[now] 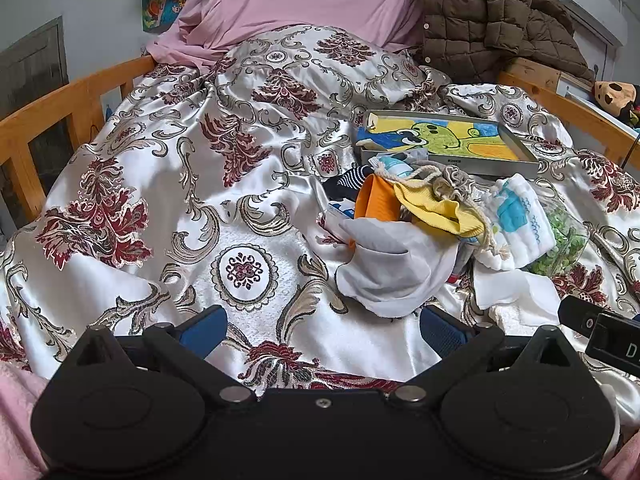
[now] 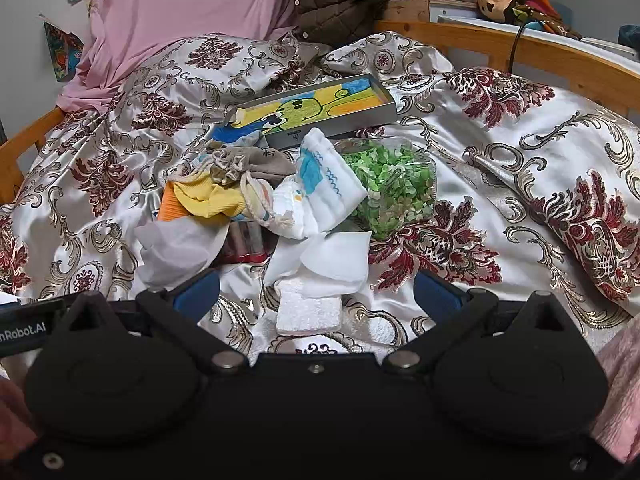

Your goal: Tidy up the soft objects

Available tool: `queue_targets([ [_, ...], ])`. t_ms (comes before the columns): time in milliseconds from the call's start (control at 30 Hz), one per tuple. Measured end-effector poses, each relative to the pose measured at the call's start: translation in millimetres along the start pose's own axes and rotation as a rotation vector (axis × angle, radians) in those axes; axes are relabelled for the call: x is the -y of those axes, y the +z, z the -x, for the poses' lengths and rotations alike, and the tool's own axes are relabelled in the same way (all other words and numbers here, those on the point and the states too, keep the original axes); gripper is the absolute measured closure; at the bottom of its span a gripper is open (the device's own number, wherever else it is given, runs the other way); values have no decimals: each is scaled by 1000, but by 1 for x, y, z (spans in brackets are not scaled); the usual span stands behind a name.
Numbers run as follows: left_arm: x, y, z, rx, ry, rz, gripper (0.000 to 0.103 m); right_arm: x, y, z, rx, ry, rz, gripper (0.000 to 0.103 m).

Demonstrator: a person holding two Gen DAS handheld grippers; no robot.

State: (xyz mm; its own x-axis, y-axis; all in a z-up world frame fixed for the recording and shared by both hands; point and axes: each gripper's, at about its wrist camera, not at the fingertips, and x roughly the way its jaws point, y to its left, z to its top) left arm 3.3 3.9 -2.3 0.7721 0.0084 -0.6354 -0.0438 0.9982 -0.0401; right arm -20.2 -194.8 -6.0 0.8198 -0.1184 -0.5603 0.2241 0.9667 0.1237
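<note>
Both grippers hover low over the satin floral bedspread (image 1: 168, 184). The left gripper (image 1: 320, 330) is spread wide and empty; the right gripper (image 2: 316, 294) likewise gapes, straddling a white folded cloth (image 2: 320, 264). The heap of soft socks and cloths (image 2: 224, 196) lies at twelve o'clock, a clear jar of green bits (image 2: 394, 186) at one.

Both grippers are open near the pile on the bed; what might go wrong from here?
The beige drawstring cord loops over the yellow ribbed cloth, so pulling either may drag both. The clear container of green pieces touches the white printed cloth and may roll on the slippery satin bedspread.
</note>
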Motion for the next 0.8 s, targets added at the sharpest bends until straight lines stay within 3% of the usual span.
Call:
queue_targets([
  [800,0,0,-1,-2,-1,-10,1,-4,-2,-1,-5,-1,9,1],
])
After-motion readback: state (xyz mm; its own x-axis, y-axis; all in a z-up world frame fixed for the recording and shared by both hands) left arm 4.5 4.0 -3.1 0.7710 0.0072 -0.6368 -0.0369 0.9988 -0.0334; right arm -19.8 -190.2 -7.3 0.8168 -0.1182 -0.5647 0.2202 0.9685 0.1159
